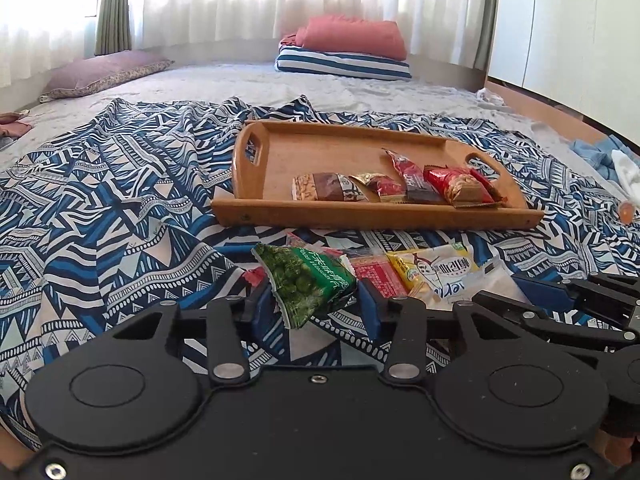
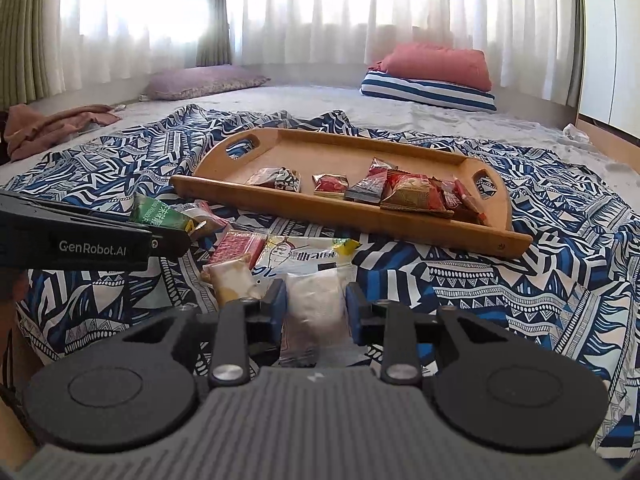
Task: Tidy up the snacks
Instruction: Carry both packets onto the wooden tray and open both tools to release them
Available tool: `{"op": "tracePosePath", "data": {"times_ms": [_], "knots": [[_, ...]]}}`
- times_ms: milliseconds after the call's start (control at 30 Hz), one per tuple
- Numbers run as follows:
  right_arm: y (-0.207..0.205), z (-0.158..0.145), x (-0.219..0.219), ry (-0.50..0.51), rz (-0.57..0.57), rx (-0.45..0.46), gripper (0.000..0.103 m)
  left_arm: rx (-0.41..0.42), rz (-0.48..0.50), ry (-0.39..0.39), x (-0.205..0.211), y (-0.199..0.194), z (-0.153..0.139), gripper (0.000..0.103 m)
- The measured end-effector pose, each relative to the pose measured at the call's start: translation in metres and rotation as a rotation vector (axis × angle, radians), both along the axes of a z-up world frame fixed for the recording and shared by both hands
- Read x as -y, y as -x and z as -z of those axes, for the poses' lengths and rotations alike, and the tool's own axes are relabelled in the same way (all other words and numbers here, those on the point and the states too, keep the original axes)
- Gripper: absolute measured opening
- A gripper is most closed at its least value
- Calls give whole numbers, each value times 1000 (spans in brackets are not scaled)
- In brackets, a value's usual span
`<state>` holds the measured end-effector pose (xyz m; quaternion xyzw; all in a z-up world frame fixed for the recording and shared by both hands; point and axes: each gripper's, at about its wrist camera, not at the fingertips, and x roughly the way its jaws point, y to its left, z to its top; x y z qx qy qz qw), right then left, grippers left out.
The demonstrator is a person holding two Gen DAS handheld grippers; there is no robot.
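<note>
A wooden tray (image 1: 320,148) sits on the patterned cloth and holds several snack packets (image 1: 400,186) along its near side; it also shows in the right wrist view (image 2: 304,148). My left gripper (image 1: 314,298) is shut on a green pea snack packet (image 1: 308,280), lifted a little above the cloth. It shows from the side in the right wrist view (image 2: 176,236). My right gripper (image 2: 316,306) stands around a white packet (image 2: 316,312) lying on the cloth, with its pads at both sides. More loose packets (image 2: 240,248) lie between the grippers, among them a yellow-and-white packet (image 1: 440,272).
The blue patterned cloth (image 1: 120,200) covers a grey bed. A purple pillow (image 2: 204,82) lies at the back left, and a striped pillow with a pink one on top (image 2: 432,80) at the back right. Brown clothing (image 2: 52,124) lies at the left edge.
</note>
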<state>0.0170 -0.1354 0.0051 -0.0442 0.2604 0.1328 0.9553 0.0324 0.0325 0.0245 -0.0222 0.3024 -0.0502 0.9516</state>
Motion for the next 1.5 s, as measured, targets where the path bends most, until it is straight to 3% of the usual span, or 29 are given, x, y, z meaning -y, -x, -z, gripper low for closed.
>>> {"op": "tracePosePath", "data": {"times_ms": [433, 867, 1033, 1200, 1500], "knots": [[-12, -25, 8, -9, 49, 30, 36, 30, -9, 44, -12, -15, -26, 42], [-64, -61, 41, -138, 140, -27, 37, 49, -18, 104, -33, -61, -61, 41], [-86, -72, 55, -193, 167, -52, 37, 26, -14, 159, -40, -84, -59, 41], [-108, -78, 62, -176, 188, -58, 37, -1, -22, 166, -39, -105, -52, 41], [-172, -78, 89, -229, 241, -164, 37, -56, 14, 239, -28, -162, -49, 41]]}}
